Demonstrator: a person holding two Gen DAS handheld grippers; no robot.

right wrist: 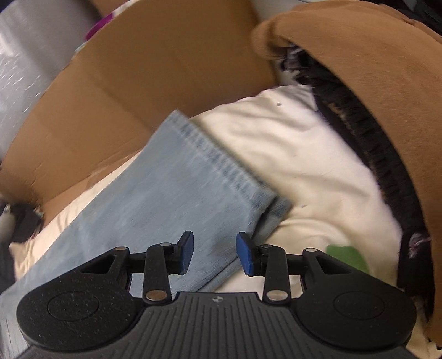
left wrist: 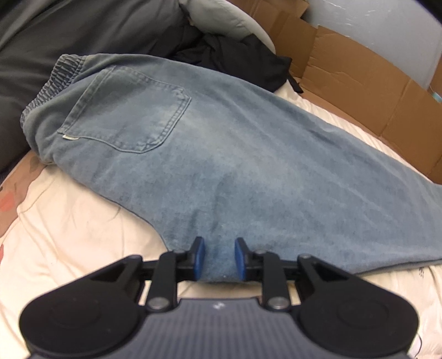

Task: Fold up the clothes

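Light blue jeans (left wrist: pixel 221 154) lie flat on the cream bedcover (left wrist: pixel 77 221), back pocket (left wrist: pixel 129 113) up and elastic waistband (left wrist: pixel 52 82) at the far left. My left gripper (left wrist: pixel 219 258) sits at the near edge of the jeans by the crotch. Its blue pads (left wrist: pixel 200 258) stand a little apart with denim lying between them, not pinched. In the right wrist view the hemmed leg end (right wrist: pixel 221 163) of the jeans (right wrist: pixel 154 198) lies folded double. My right gripper (right wrist: pixel 214 252) hovers open over that leg, with nothing gripped. This view is blurred.
Flattened cardboard (left wrist: pixel 367 85) lines the far side of the bed. Dark clothes (left wrist: pixel 243 60) and a grey pillow (left wrist: pixel 218 19) sit behind the waistband. A brown garment (right wrist: pixel 386 91) with a dark fuzzy lining (right wrist: pixel 367 140) drapes along the right.
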